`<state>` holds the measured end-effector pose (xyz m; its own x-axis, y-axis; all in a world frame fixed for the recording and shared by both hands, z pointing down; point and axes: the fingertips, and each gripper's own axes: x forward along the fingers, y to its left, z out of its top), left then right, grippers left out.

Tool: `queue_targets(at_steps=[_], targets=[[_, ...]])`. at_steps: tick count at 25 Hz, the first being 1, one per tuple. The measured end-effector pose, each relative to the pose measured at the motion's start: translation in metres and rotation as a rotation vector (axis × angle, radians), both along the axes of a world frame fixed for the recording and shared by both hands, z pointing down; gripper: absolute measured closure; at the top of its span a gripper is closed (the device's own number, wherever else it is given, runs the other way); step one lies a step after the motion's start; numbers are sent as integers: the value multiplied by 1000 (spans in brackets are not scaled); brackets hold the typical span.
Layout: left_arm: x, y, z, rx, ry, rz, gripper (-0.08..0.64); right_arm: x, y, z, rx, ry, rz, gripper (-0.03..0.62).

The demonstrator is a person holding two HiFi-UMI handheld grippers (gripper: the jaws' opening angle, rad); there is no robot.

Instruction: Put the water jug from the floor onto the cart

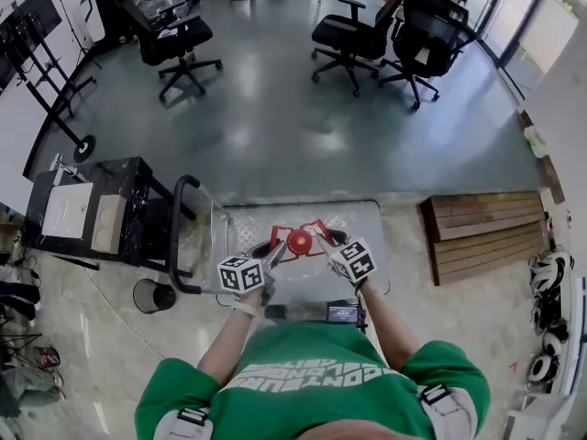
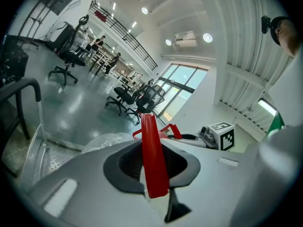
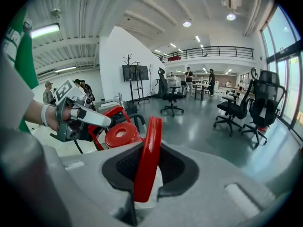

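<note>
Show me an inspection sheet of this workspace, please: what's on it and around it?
Surface: metal cart deck, black push handle at its left.
Job's things: water jug, red-capped, over the cart; resting or lifted, cannot tell.
Clutter: wooden planks, round bin, black side table on the floor.
Grippers: left gripper and right gripper, each closed on one of the jug's red handles.
Cables: nothing seen.
Surroundings: glossy grey floor, office chairs, people far off.
</note>
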<state>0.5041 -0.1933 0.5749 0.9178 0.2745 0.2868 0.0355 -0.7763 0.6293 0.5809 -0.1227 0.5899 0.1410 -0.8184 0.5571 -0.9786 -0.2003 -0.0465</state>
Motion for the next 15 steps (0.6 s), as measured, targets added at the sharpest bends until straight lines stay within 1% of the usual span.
queue_targets(at_steps=[7, 15], targets=[[27, 27, 5, 13, -24, -47, 479, 29, 26, 7, 6, -40, -37, 531], [54, 47, 24, 13, -50, -60, 479, 59, 46, 25, -21, -58, -60, 531]])
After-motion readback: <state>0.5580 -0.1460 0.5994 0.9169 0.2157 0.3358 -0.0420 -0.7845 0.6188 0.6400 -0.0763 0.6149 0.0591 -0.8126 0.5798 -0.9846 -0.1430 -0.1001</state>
